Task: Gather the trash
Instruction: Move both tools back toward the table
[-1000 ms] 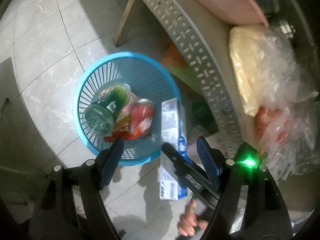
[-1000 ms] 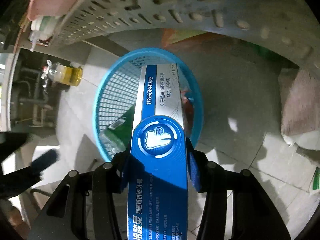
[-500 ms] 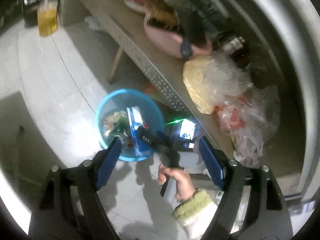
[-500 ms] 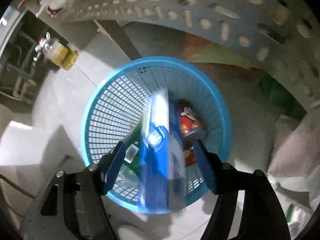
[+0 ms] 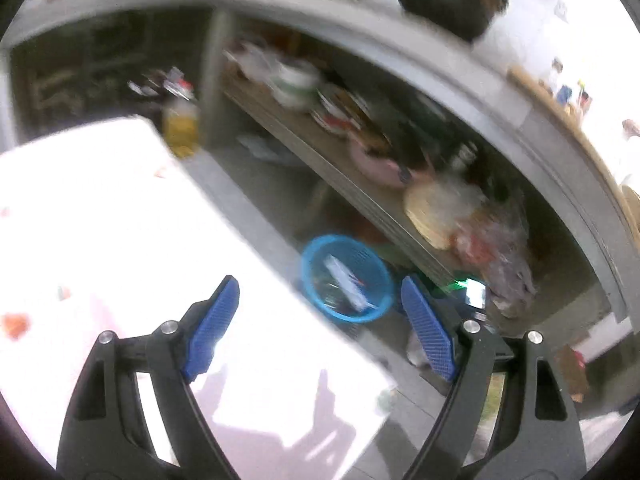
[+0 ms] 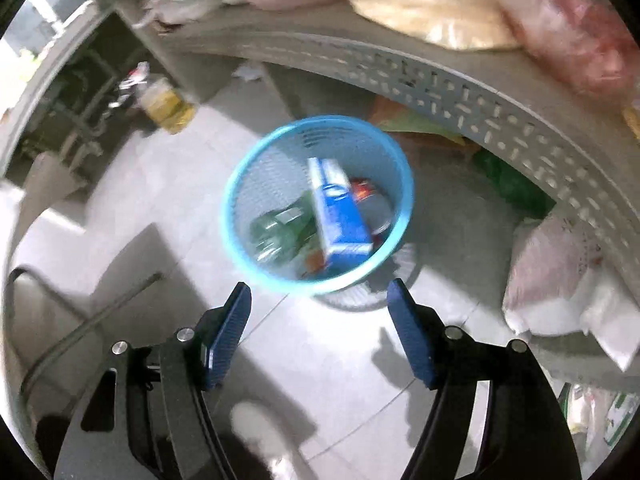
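A blue mesh trash basket [image 6: 402,216] stands on the tiled floor under a perforated grey shelf. Inside lie a blue and white toothpaste box [image 6: 338,208], a green bottle [image 6: 280,228] and a red wrapper [image 6: 362,190]. My right gripper [image 6: 318,300] is open and empty, above and in front of the basket. My left gripper [image 5: 320,292] is open and empty, high over a bright white table; the basket [image 5: 310,276] shows far below it, with the box [image 5: 346,282] inside.
A grey perforated shelf [image 6: 460,92] holds plastic bags [image 6: 436,4] and a pink bowl [image 5: 374,160]. A yellow oil bottle [image 6: 164,100] stands on the floor at the back left. White bags [image 6: 560,280] lie to the right. A bright white table [image 5: 120,240] fills the left view.
My right gripper has let go of the toothpaste box, which now lies in the basket, and has pulled up and back. My left gripper has risen well away over the white table.
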{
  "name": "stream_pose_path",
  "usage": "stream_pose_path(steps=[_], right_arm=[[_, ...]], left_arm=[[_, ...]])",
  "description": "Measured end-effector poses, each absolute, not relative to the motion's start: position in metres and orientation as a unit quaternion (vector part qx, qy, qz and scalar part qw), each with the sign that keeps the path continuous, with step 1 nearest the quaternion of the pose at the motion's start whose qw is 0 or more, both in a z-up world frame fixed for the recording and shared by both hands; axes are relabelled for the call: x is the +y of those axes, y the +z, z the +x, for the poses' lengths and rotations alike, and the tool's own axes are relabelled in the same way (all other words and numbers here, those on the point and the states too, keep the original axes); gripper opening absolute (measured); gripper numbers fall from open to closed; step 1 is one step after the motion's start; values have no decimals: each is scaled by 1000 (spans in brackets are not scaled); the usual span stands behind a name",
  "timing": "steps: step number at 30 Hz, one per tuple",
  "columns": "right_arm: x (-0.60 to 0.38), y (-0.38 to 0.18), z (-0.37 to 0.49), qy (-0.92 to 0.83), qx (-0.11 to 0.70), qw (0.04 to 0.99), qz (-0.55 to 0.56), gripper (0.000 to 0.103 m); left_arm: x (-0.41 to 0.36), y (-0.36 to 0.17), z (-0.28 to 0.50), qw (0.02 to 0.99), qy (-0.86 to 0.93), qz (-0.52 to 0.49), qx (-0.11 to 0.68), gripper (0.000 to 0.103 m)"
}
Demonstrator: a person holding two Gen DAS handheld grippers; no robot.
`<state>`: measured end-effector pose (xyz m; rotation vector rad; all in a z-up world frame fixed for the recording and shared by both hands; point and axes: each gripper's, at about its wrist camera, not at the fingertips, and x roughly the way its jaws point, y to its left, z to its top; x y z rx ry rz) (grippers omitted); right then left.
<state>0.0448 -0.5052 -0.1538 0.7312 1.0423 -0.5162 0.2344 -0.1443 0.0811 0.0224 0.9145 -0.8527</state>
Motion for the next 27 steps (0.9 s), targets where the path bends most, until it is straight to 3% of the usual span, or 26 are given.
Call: stream_pose_path(steps=[9, 15, 18, 23, 27], right_arm=[[-401, -6, 76, -70, 420, 871, 245, 69], [-277, 33, 148, 107, 434, 876, 184, 69], [-229, 42, 192, 149, 431, 877, 153, 68], [-173, 29, 289, 151, 468, 863, 119, 44], [-146, 1, 339, 143, 519, 835, 114, 31]], left_arm=[[34, 86, 212, 895, -233, -13, 381, 80], [71, 49, 202, 895, -197, -52, 396, 79], [68, 35, 202, 887, -213, -74, 404, 72], [62, 16, 215, 871, -220, -103, 427, 50], [63, 10, 211, 860, -238, -127, 433, 46]])
